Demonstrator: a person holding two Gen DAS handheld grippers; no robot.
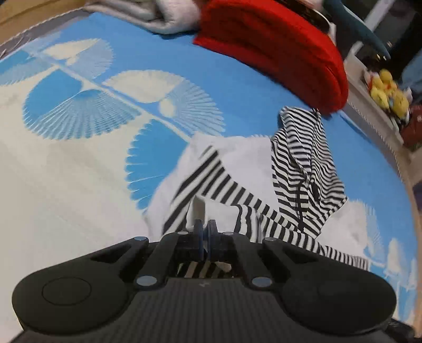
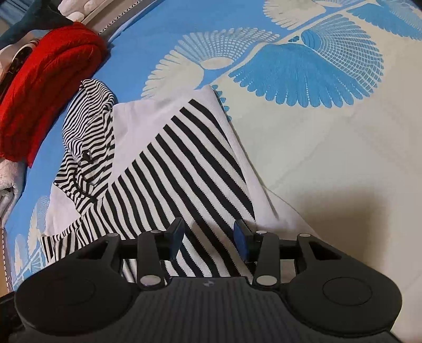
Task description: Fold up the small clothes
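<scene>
My left tool [image 1: 205, 232] pinches the striped top's [image 2: 184, 163] hem to lift a fold; right tool [image 2: 209, 237] gapes half-wide over it, empty.

Each black gripper [image 1: 205, 232] [image 2: 209, 237] has blue finger pads, silver pivot pins, round side lobes and a ribbed body.

Blue-and-cream patterned bedspread [image 2: 329, 163], striped garment [image 2: 168, 163], red knit [image 2: 47, 87], grey fabric [image 1: 158, 18]

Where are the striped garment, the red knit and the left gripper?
striped garment [image 2: 184, 163]: right wrist view, wide-striped panel.
red knit [image 1: 277, 50]: left wrist view, middle of fold.
left gripper [image 1: 205, 232]: left wrist view, between shut fingertips.
</scene>
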